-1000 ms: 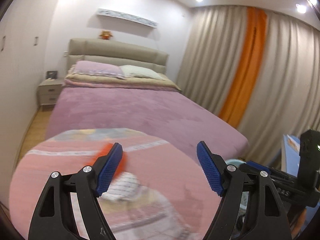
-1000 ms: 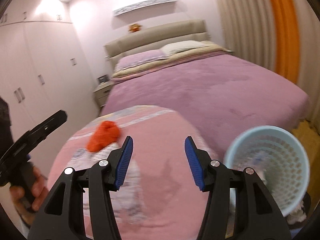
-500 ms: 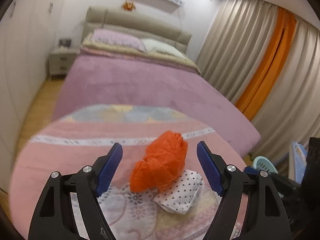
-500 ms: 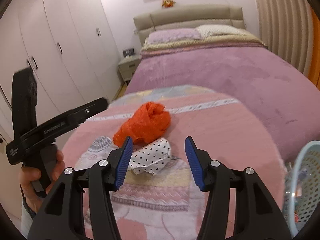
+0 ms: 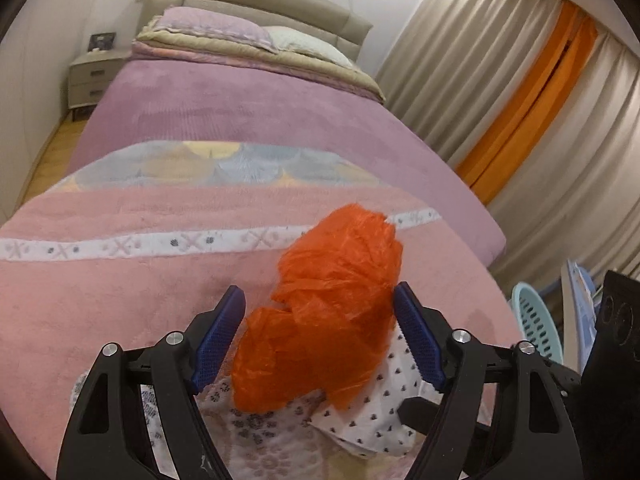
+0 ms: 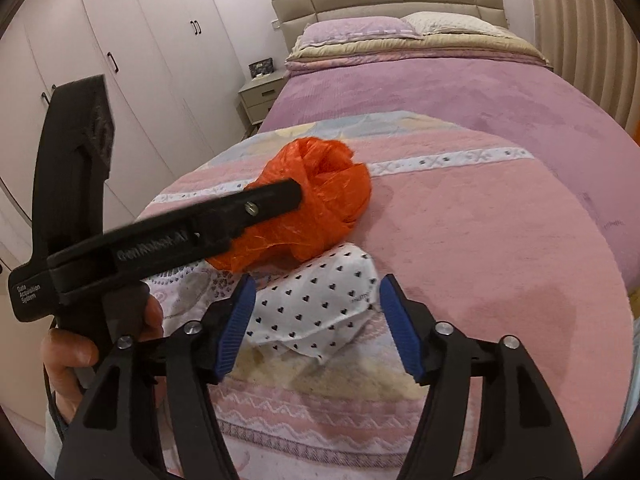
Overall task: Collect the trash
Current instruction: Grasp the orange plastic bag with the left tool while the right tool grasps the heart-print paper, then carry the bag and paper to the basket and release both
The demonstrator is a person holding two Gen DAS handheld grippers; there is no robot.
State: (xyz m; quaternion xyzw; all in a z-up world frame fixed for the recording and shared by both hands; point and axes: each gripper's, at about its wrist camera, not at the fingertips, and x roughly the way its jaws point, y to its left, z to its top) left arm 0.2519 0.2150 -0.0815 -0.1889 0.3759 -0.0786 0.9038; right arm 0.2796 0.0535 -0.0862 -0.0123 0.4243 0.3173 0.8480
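**Both claws spread over trash on the bed**

Left claw (image 5: 318, 336): spread wide. A crumpled orange plastic bag (image 5: 324, 320) sits between its two blue pads. The right-side pad (image 5: 418, 344) lies against or just beside the bag's edge; the pictures do not settle which. The left-side pad (image 5: 218, 342) stands apart from the bag, with a strip of blanket showing in the gap. Nothing is pinched.

Right claw (image 6: 314, 324): also spread wide. A crumpled white paper with small dark hearts (image 6: 316, 304) lies between and just ahead of its blue pads, touching neither as far as can be seen. The paper lies flat on the blanket, its far edge tucked under the orange plastic bag (image 6: 324, 196).

The bag rests partly on the paper; in the left wrist view the paper (image 5: 372, 412) shows below and to the right of the bag.

Both items lie on a pink patterned blanket (image 6: 500, 240) spread over the foot of a bed with a purple cover (image 5: 240, 116).

In the right wrist view the left claw's black body (image 6: 168, 240) crosses in front of the bag, held by a hand (image 6: 76, 352) at the lower left.

A light blue perforated basket (image 5: 534, 320) stands beside the bed's right side, well apart from both items. Beige and orange curtains (image 5: 520, 120) hang beyond it.
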